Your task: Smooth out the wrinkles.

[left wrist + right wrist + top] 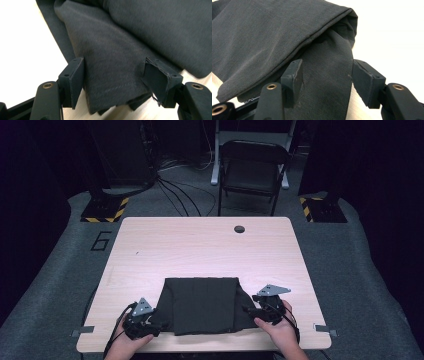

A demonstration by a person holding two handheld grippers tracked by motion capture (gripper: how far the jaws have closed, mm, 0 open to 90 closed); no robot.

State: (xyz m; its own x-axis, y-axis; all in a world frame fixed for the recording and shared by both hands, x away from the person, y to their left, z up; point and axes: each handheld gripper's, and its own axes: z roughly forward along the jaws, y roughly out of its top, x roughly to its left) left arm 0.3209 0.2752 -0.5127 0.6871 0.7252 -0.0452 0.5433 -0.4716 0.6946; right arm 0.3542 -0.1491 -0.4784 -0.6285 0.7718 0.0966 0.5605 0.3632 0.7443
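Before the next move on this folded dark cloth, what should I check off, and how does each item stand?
1. Left gripper jaws apart around the left flap: ok.
2. Right gripper jaws apart around the right flap: ok.
3. Pads pressing fabric: not ok, both stand open, nothing is held.
4. Dark cloth lies flat and folded near the front edge: ok.
5. Table beyond the cloth is bare, leaving room to fold: ok.
6. Layers inside each flap: cannot tell.

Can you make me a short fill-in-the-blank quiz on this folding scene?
1. The folded cloth on the table is ____ in colour.
2. The left tool has its jaws ____, with cloth lying between them.
3. Beyond the table stands a folding ____.
Missing words: black; open; chair
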